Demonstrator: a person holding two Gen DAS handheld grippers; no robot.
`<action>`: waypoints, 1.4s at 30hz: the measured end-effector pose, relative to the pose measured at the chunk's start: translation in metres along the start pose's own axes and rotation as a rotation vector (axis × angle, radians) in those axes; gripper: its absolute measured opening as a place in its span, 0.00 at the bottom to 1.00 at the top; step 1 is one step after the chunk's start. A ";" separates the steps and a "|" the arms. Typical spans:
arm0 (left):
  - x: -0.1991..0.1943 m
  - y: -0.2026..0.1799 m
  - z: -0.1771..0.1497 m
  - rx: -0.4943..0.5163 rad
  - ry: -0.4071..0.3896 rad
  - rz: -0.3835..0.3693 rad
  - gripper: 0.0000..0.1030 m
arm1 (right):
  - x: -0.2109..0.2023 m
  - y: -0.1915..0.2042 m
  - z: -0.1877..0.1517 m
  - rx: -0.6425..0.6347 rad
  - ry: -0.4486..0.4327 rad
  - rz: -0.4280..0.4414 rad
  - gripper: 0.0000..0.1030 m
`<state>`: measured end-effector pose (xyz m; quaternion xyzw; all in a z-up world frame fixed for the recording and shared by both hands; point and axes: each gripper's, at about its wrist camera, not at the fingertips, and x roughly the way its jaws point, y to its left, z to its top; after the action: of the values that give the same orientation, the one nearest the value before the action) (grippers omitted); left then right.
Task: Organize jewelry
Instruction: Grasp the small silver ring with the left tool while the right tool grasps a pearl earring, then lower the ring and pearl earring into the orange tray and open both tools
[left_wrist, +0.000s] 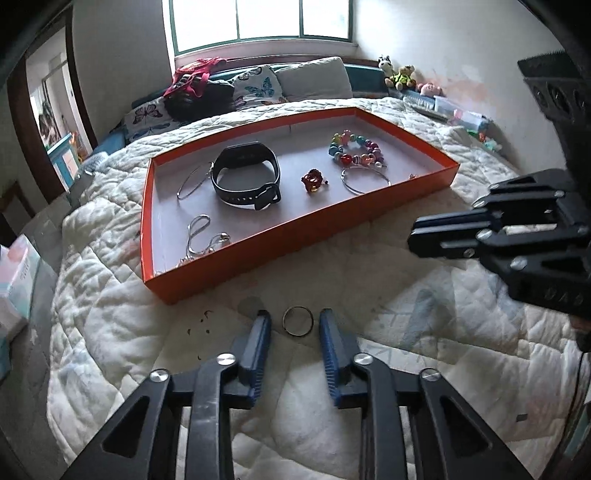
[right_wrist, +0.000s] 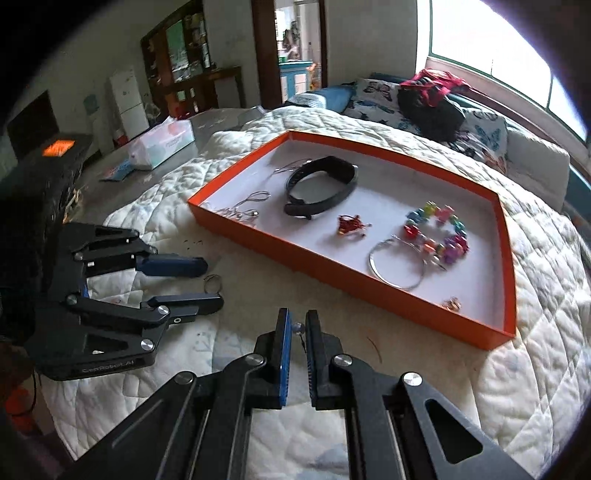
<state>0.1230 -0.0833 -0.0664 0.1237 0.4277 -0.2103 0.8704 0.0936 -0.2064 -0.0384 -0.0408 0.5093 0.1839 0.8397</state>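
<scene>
Ring (left_wrist: 298, 321): we are seeing it lying between the left hand-held gripper (left_wrist: 294, 325) pads, untouched.
Right hand-held gripper (right_wrist: 298, 329): we are watching it pinching a small earring (right_wrist: 297, 327).

A bed covered by a white quilted blanket (left_wrist: 110, 325) fills the room's middle, with butterfly-print pillows (left_wrist: 258, 86) and a plain pale cushion (left_wrist: 314, 79) lined up under a wide, green-framed window (left_wrist: 262, 22) that lets in bright daylight. Plush toys (left_wrist: 397, 74) sit in the corner against the off-white wall (left_wrist: 443, 44). Across the room stand a dark wooden cabinet (right_wrist: 177, 62), a small white fridge (right_wrist: 127, 98) and a dark-framed open doorway (right_wrist: 295, 44).
</scene>
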 end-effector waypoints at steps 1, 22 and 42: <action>0.000 -0.001 0.000 0.009 -0.001 0.005 0.21 | -0.001 -0.002 -0.001 0.014 -0.002 -0.002 0.09; -0.043 0.027 0.040 -0.072 -0.141 -0.036 0.17 | -0.021 -0.040 0.014 0.150 -0.056 -0.038 0.09; 0.025 0.060 0.069 -0.148 -0.024 -0.041 0.18 | 0.034 -0.071 0.042 0.164 -0.002 -0.030 0.09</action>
<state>0.2129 -0.0639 -0.0423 0.0477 0.4342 -0.1972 0.8777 0.1679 -0.2527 -0.0563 0.0205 0.5209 0.1290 0.8436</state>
